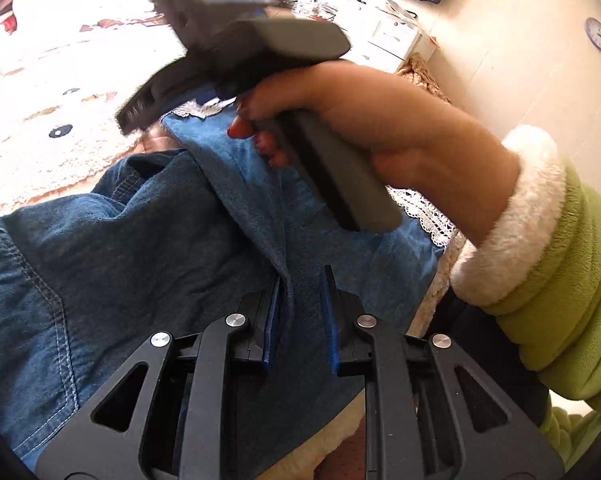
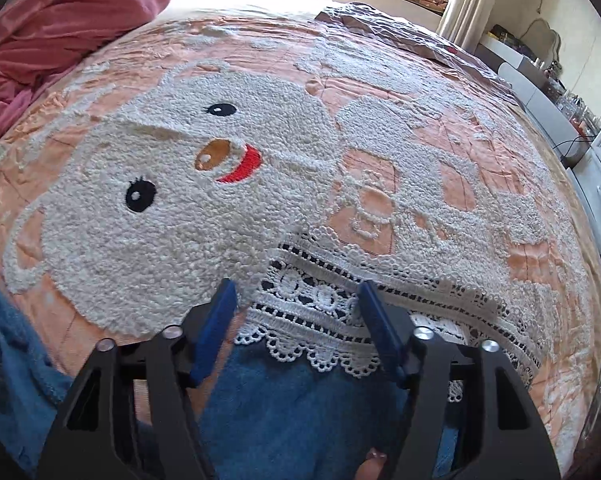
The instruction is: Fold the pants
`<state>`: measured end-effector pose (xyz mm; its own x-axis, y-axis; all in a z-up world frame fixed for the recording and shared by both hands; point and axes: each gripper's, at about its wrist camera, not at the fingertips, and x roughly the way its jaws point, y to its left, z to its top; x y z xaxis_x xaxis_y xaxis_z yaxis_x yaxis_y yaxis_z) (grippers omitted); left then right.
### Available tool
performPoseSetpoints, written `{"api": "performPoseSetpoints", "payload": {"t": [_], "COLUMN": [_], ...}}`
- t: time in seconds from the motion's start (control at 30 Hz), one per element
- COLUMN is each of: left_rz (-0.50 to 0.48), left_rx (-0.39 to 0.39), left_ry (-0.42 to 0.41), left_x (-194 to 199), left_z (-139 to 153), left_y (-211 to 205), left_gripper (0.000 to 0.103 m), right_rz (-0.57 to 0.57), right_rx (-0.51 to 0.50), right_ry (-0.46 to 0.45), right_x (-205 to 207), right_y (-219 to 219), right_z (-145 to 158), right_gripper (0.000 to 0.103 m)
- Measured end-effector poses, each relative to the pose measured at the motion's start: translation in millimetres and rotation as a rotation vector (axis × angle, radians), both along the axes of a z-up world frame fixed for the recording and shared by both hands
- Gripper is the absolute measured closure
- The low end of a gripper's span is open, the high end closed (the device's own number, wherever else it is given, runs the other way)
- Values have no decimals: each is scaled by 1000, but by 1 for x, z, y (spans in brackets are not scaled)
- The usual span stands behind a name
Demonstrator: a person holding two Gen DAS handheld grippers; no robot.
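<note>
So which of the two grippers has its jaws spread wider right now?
The right gripper, open wide over the lace hem; the left gripper has a narrower gap around a denim ridge.

Left tongs [image 1: 300, 312] and right tongs [image 2: 300, 320] both gape apart.

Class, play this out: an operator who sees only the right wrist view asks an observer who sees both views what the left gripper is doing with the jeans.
Operator: Is the left gripper on the jeans?
Observer: Yes, the left gripper sits over the jeans, its jaws apart with a ridge of denim between them.
Operator: Where is my right gripper from there?
Observer: The right gripper is at the far lace hem, beyond the left one.
Operator: Who holds it?
Observer: A hand in a green sleeve.
</note>
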<state>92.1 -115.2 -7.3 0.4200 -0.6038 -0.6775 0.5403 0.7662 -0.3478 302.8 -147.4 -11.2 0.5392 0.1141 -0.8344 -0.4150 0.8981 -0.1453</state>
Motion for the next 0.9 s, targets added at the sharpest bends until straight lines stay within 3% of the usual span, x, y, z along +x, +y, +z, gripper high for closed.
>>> {"api": "performPoseSetpoints", "payload": {"t": [0.07,0.13,0.23,0.47,0.6,0.67,0.73,0.9], "left_rz": [3,4,11,29,25,18,14,46], "left_rx": [23,29,27,30,16,16,19,13], "left_ry": [-22,-30,-27,-55,-76,-83,-91,-144], "left_x": [-3,-4,-2,-8,-17,-19,-19,-21], "left_z": [2,3,2,11,16,17,19,33], "left_y": [-1,-1,2,8,15,16,20,40], "left_gripper": [91,91,91,91,91,91,103,103], "right_rz": [-17,-29,-75,-174,-200,-220,-258,-357], "right_rx": [28,102,264,488,563,614,671,800], "right_ry": [10,19,28,-21,-80,-100,-117,-136], "right_x": [3,5,4,-23,-44,-56,-70,-113], "right_y": [-10,-23,-53,-116,-143,-157,-174,-218], "right_z": [0,6,21,66,92,99,102,98], "right_gripper": [85,96,97,97,97,97,97,97]}}
